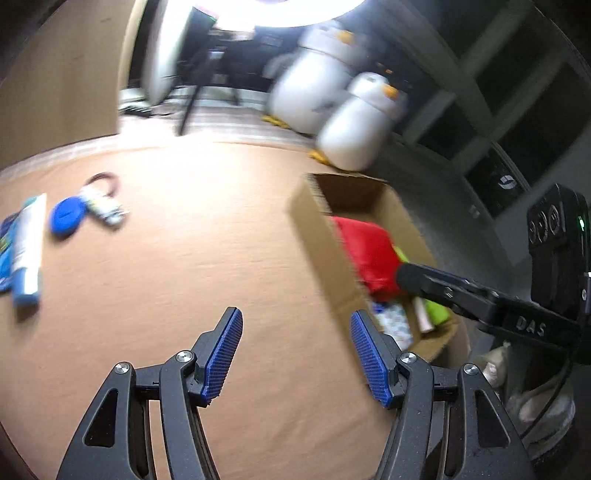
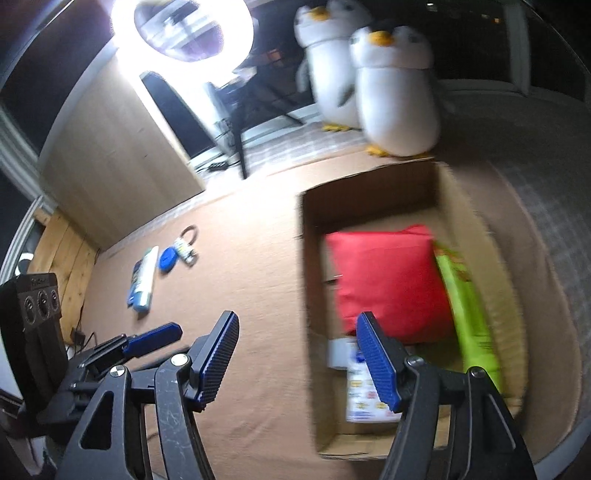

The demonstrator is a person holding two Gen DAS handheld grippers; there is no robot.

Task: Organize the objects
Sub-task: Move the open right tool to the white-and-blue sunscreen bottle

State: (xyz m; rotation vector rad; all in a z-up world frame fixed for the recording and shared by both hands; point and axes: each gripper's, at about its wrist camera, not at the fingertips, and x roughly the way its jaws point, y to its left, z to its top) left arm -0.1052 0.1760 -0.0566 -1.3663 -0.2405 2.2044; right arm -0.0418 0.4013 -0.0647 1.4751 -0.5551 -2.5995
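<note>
An open cardboard box [image 2: 458, 206] stands on the tan surface; inside lie a red pouch [image 2: 388, 280], a green packet [image 2: 469, 314] and a white printed packet [image 2: 365, 398]. My right gripper [image 2: 299, 354] hangs open and empty over the box's left wall. My left gripper [image 1: 295, 354] is open and empty above bare surface, left of the box [image 1: 310, 221]. Far to the left lie a white and blue tube [image 1: 27, 247], a blue round lid [image 1: 66, 218] and a small bottle with a dark ring [image 1: 105, 205]. The right gripper's finger [image 1: 436, 284] reaches over the box in the left wrist view.
Two white penguin plush toys [image 2: 391, 92] stand behind the box. A bright ring light [image 2: 184, 29] and a stand sit at the back. A wooden panel [image 2: 110, 155] rises at the left. A grey rug [image 2: 546, 229] lies to the right.
</note>
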